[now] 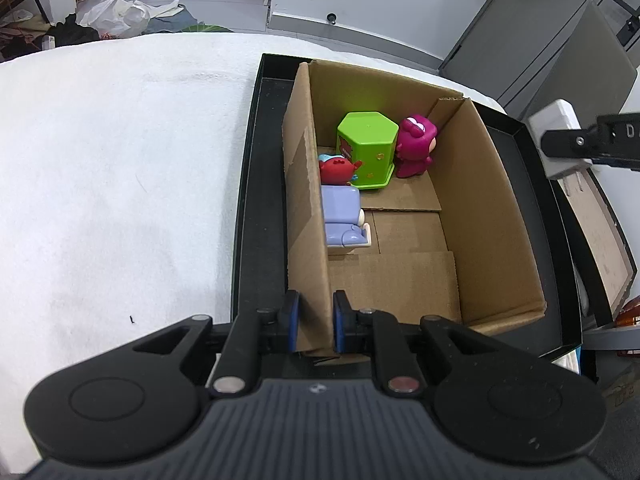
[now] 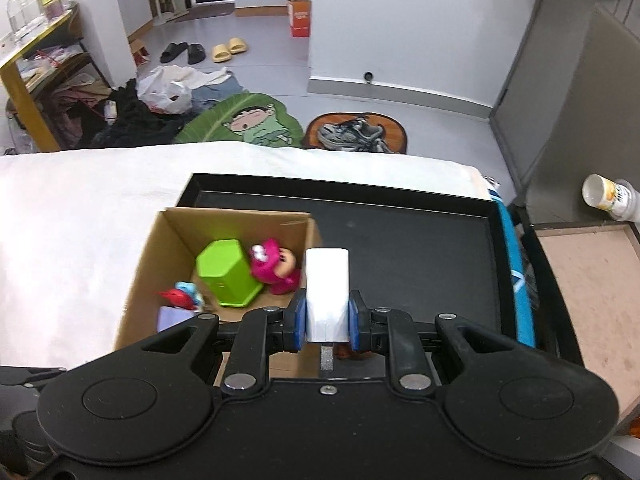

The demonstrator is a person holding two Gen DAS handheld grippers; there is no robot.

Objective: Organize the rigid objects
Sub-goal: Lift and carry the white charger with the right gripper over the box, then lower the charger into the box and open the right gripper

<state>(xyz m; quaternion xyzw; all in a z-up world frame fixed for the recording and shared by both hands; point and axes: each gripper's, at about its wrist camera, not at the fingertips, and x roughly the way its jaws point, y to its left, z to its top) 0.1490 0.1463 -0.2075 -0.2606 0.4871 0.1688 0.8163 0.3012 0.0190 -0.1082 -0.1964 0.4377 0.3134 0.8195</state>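
Presently, findings run from the left of the scene to the right.
White cloth: covers the table left of the tray; bare apart from a small dark speck near the front.
Black tray: lies on the cloth with the cardboard box standing inside it, against its left rim.
Left gripper: jaws closed down on the near end of the box's left wall, one blue pad on each face of the cardboard.
Cardboard box: open at the top, flaps upright, four toys in its far left part.
Red figure: against the left wall, touching the green block.
Lilac toy: just in front of the red figure, also at the left wall.
Green block: six-sided, upright, toward the far end of the box.
Pink figure: touching the green block on its right side.
White block: clamped between the blue pads, its free end pointing away from the camera, held above the box's right wall and the tray floor.
Right gripper: closed firmly on the white block; in the left wrist view it shows at the right edge, above the tray's right rim.
Wooden tray: right of the black tray, interior bare.
White cup: lies on its side beyond the wooden tray.
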